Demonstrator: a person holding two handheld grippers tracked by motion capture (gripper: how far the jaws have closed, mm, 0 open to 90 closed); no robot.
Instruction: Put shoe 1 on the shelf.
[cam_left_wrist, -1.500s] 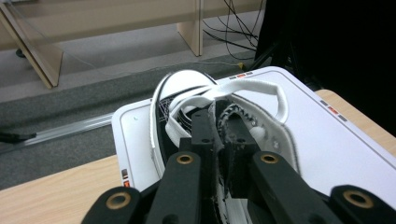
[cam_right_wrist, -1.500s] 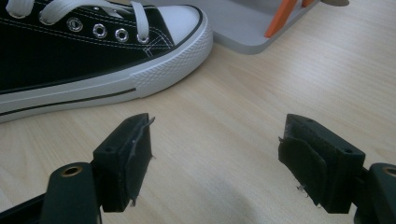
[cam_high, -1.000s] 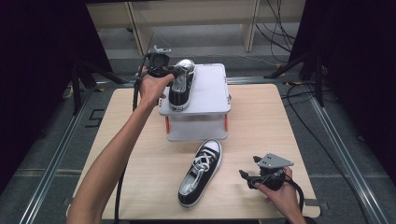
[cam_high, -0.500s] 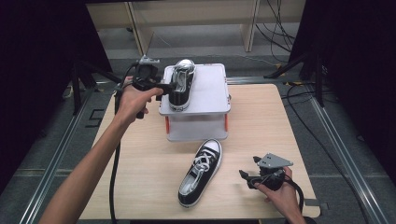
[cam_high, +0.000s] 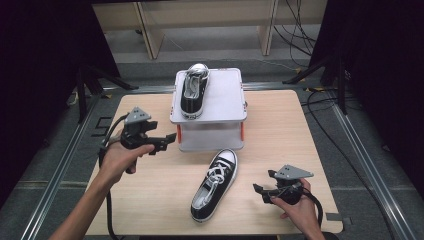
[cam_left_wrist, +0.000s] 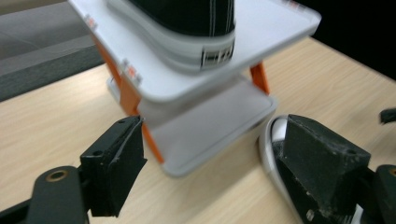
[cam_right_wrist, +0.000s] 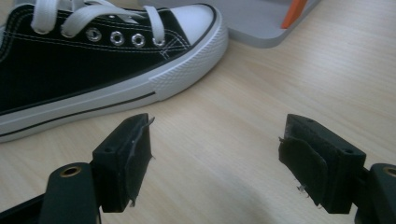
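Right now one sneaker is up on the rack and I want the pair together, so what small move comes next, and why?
Probably ease the right gripper toward the sneaker on the table. Its jaws stand open and empty beside that shoe, toe end nearest. The other sneaker already sits on the rack's top shelf, and the left gripper, jaws just opened, is off it.

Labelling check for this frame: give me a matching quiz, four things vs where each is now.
Things:
1. shoe with loose white laces
2. second shoe
3. left tool
4. right tool

Places:
A. on the top deck of the grey rack
B. open, low over the table's near right corner
C. flat on the table in front of the rack
D. open, left of the rack, pointing at it

Pairs: 1-C, 2-A, 3-D, 4-B
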